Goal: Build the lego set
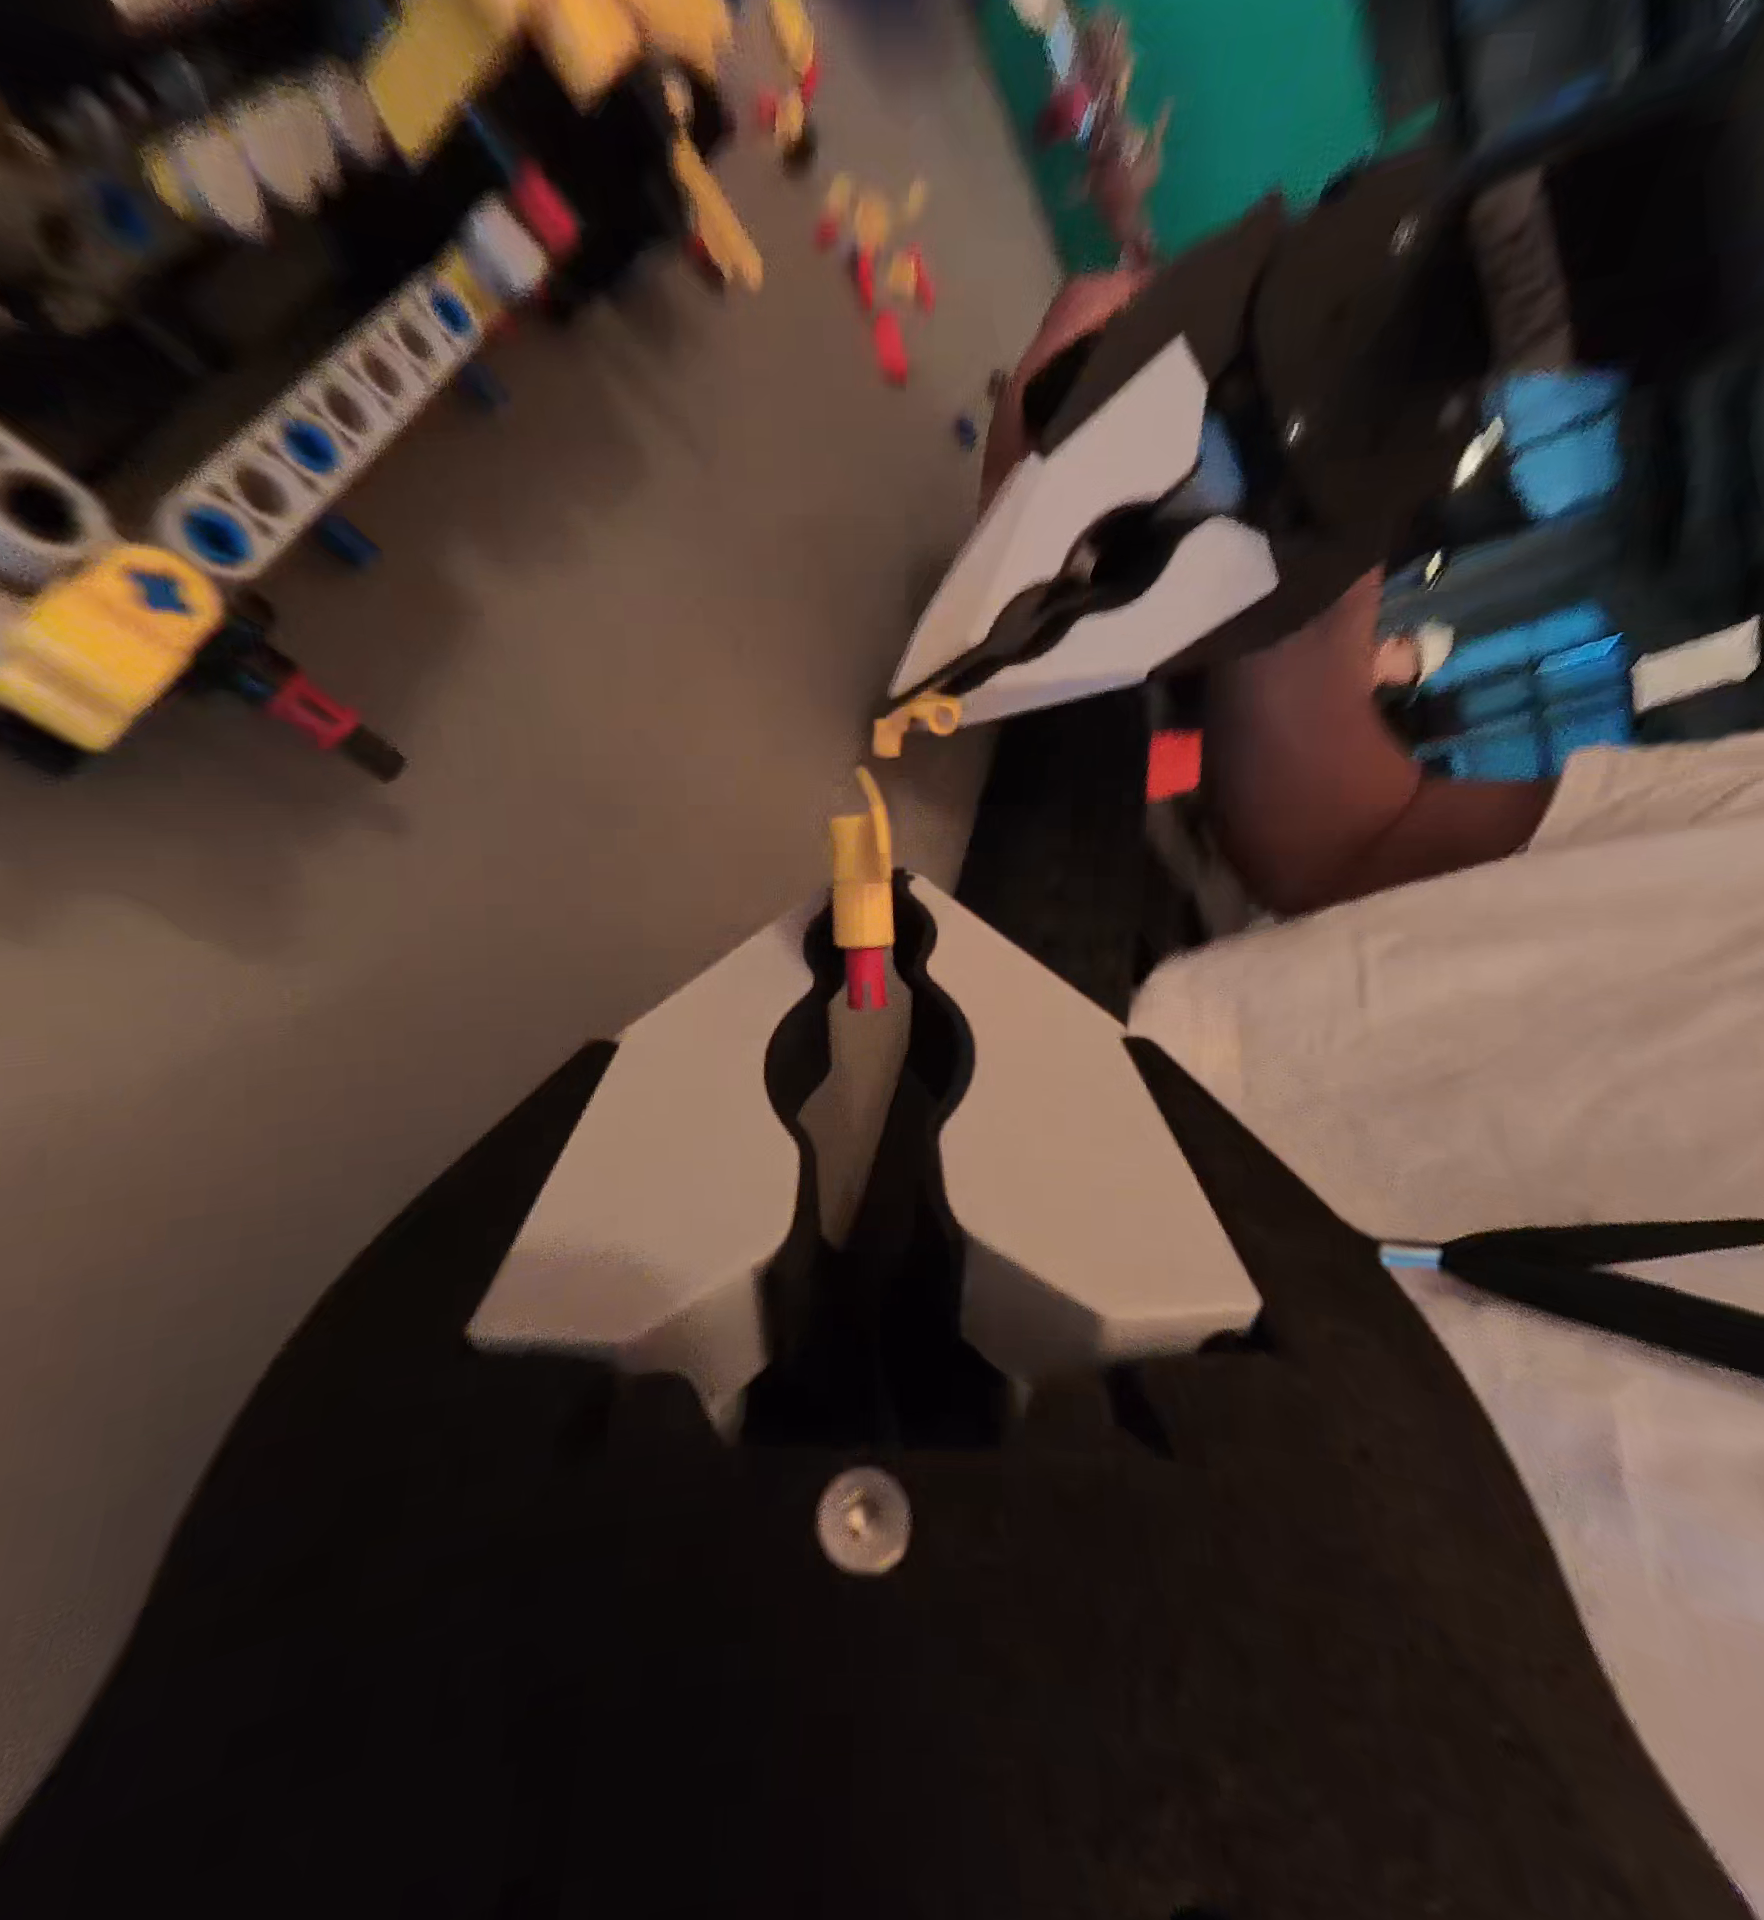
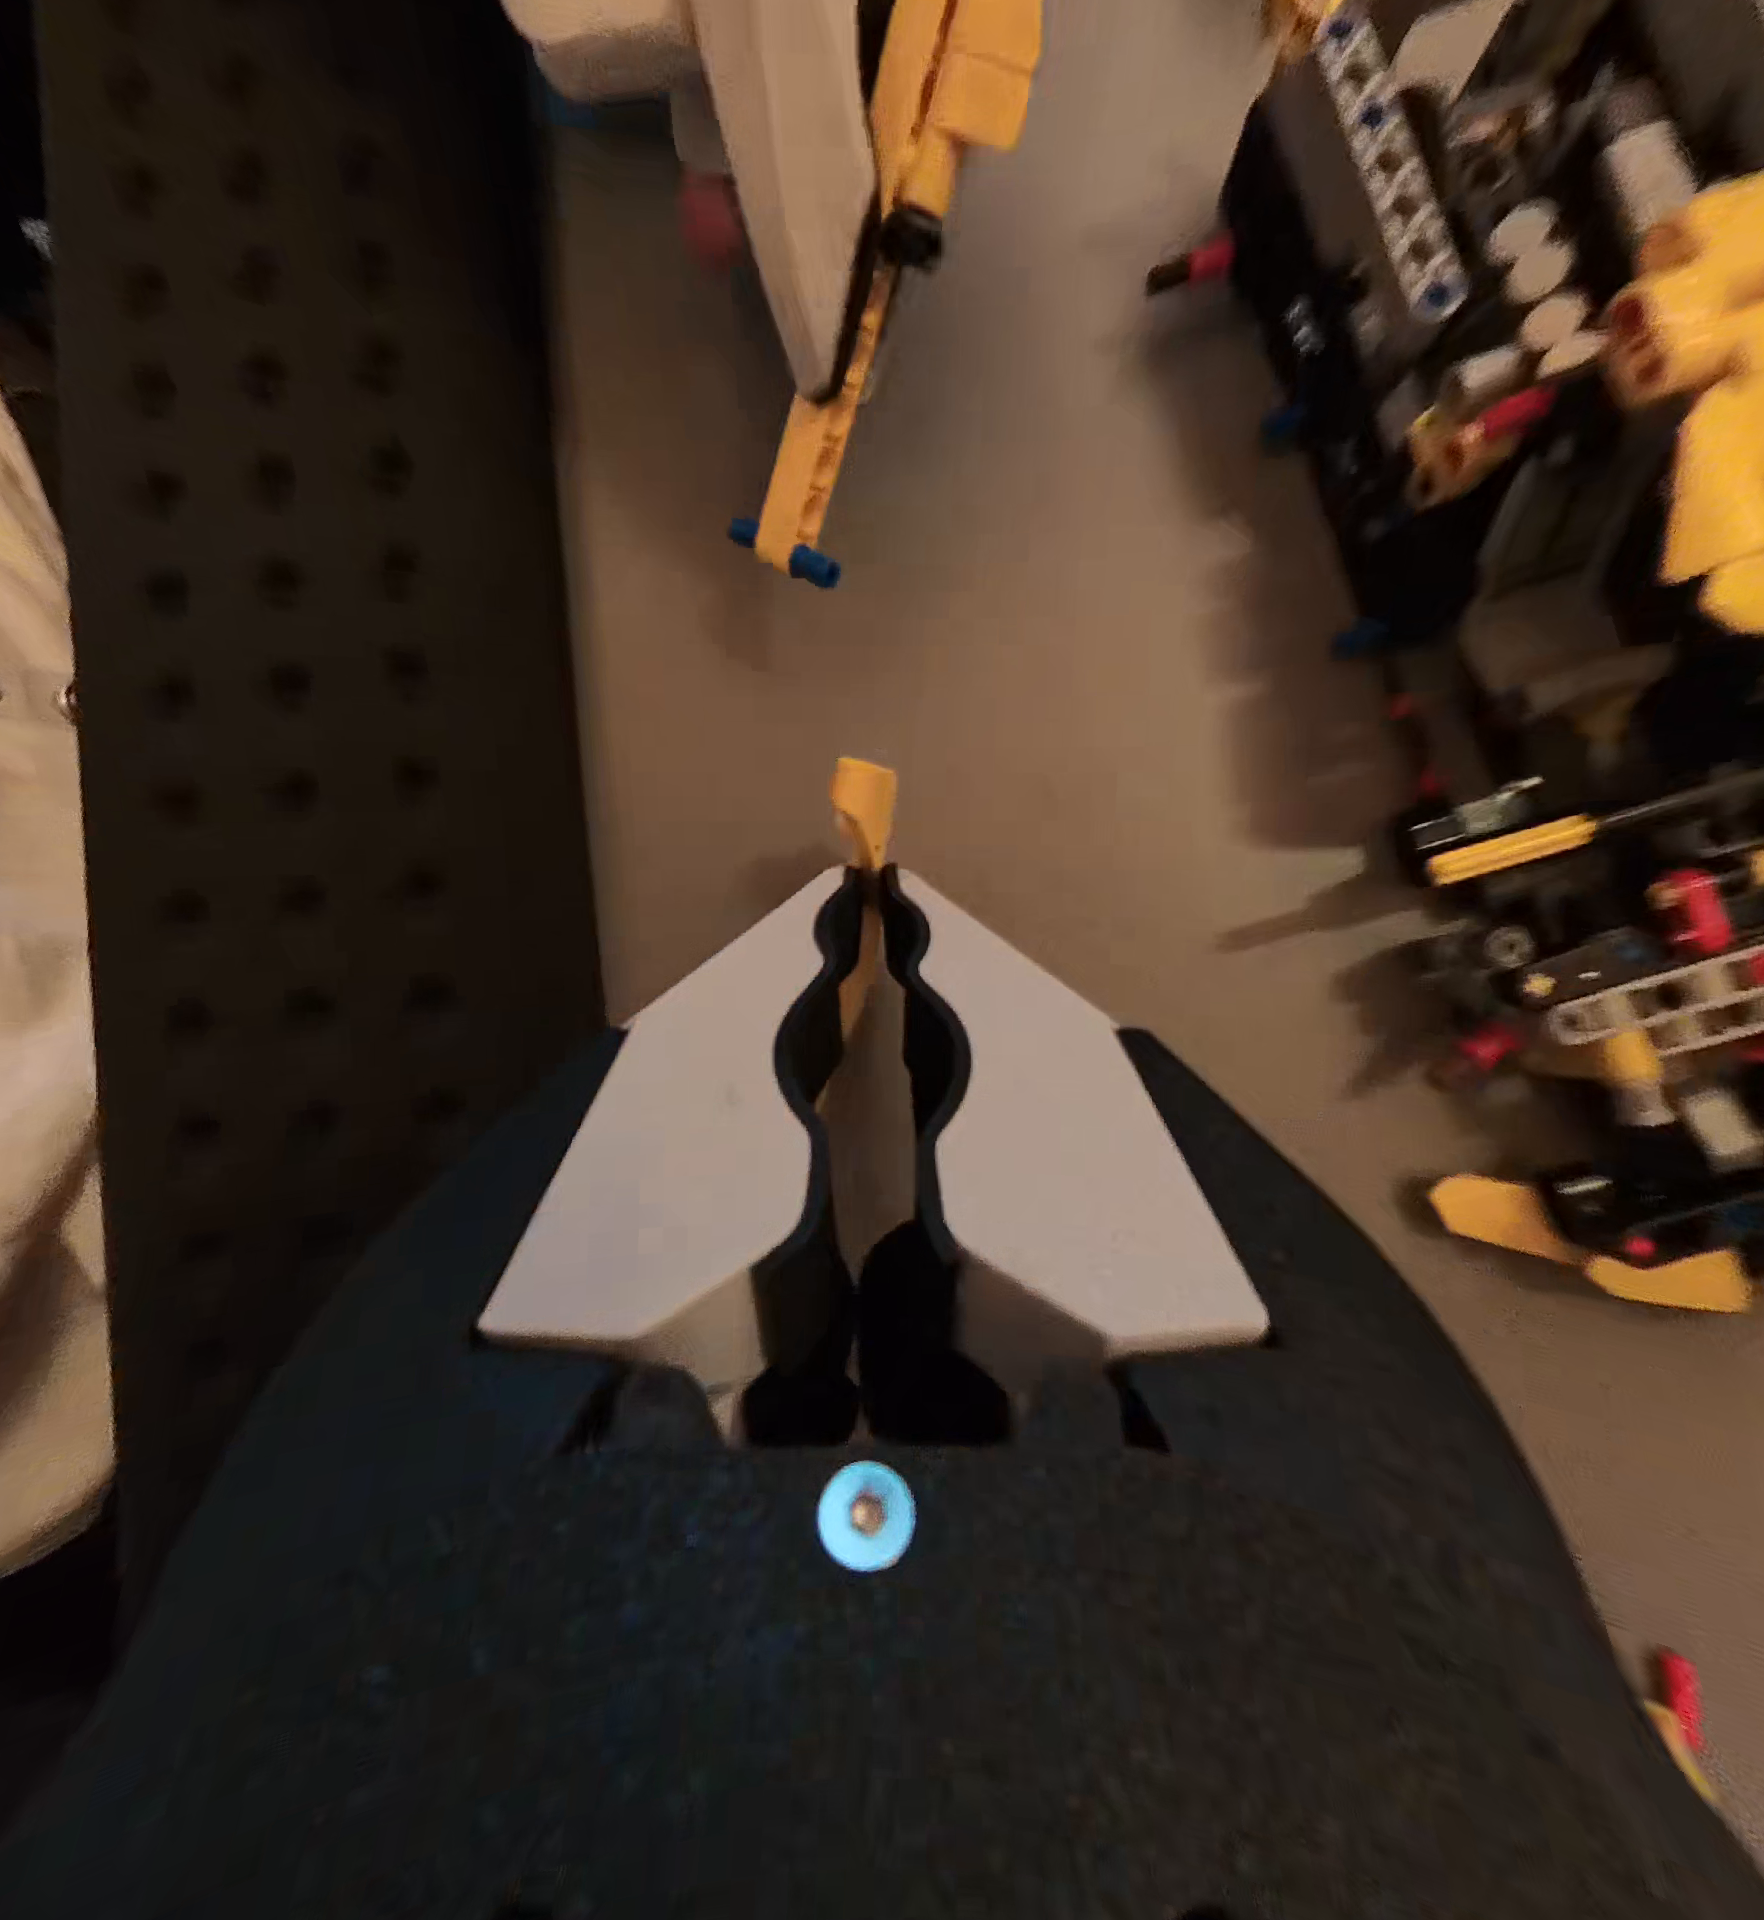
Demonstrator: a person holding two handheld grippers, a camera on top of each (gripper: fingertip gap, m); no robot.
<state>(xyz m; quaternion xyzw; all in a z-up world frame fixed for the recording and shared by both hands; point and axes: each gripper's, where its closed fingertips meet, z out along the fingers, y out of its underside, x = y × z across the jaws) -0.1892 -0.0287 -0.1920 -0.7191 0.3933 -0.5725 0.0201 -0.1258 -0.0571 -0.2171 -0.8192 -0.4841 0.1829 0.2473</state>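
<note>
My left gripper [image 1: 862, 883] is shut on a yellow piece with a red pin [image 1: 860, 899]. From the right wrist view this is a long yellow beam with blue pins [image 2: 805, 468], held by the left gripper's white fingers [image 2: 795, 208] above the table. My right gripper [image 2: 867, 871] is shut on a small yellow connector [image 2: 862, 810]. In the left wrist view the right gripper [image 1: 909, 707] holds that connector [image 1: 914, 722] just beyond the tip of the left gripper's piece, a small gap apart. The large yellow, black and grey lego model [image 1: 286, 436] [image 2: 1584, 727] stands on the table.
Loose red and yellow pieces [image 1: 878, 270] lie on the grey table beyond the model. A green surface [image 1: 1221, 104] is at the far edge. A black perforated board [image 2: 286, 623] borders the table. A person's light clothing [image 1: 1480, 1039] is close to the grippers. One gripper's finger ends stand about 8 cm off the other's.
</note>
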